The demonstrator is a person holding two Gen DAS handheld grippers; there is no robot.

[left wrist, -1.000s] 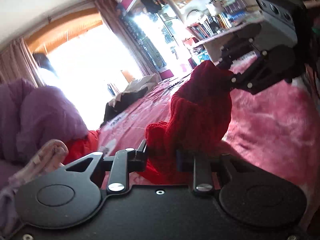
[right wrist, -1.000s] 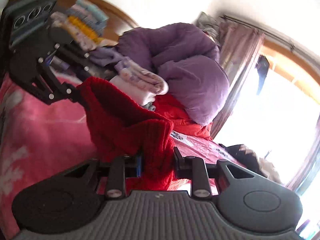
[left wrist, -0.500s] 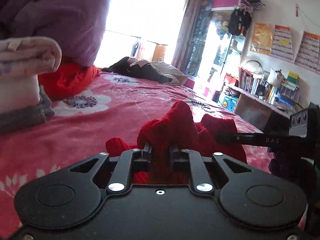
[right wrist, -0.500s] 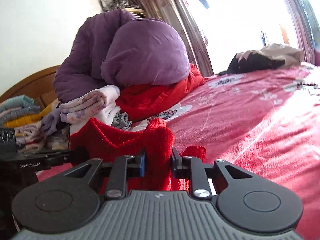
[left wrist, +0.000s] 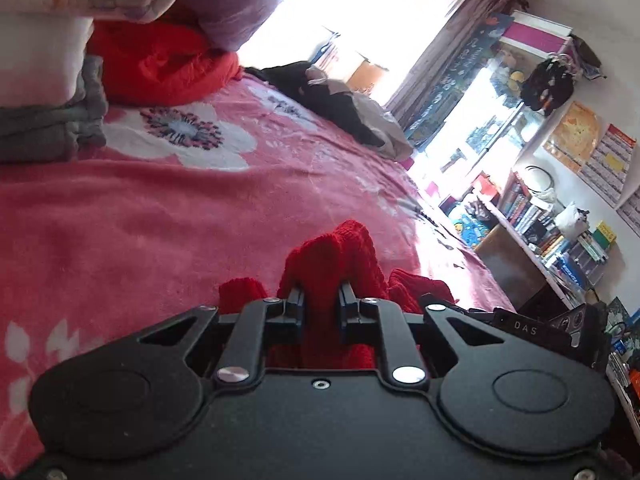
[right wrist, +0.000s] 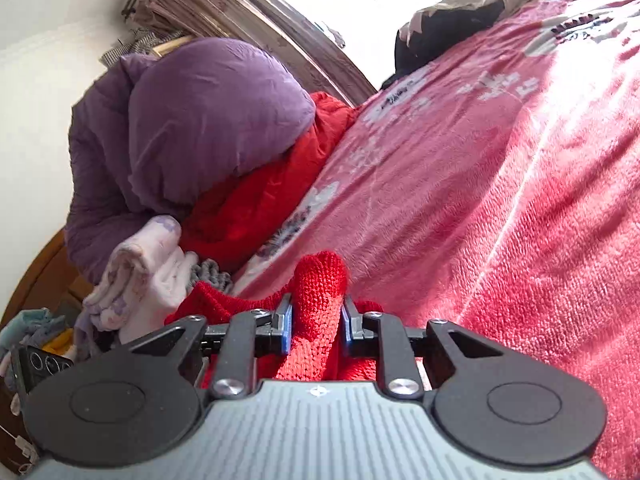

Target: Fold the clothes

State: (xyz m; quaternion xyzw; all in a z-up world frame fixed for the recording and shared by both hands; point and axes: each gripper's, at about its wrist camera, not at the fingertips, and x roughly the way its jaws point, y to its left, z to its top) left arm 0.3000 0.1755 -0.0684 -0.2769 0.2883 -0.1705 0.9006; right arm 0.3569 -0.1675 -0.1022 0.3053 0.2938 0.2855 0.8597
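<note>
A red knit sweater (left wrist: 336,252) lies bunched low over the pink bed. My left gripper (left wrist: 322,300) is shut on a fold of it, and the knit bulges up between the fingers. In the right wrist view the same sweater (right wrist: 320,276) is pinched by my right gripper (right wrist: 316,308), also shut on a fold. The two grippers are close together. The right one's body (left wrist: 524,328) shows at the left view's right edge, and the left one's body (right wrist: 44,364) shows at the right view's lower left. Most of the sweater is hidden under the gripper bodies.
A pink floral blanket (left wrist: 180,208) covers the bed. A purple duvet (right wrist: 200,120) rests on a red quilt (right wrist: 256,208) beside a stack of folded clothes (right wrist: 140,276). Dark clothes (left wrist: 332,100) lie at the far edge. A cluttered bookshelf (left wrist: 560,224) stands to the right.
Both grippers rolled and sank toward the blanket with the sweater. The sweater hung stretched between them a second ago and is now bunched low.
</note>
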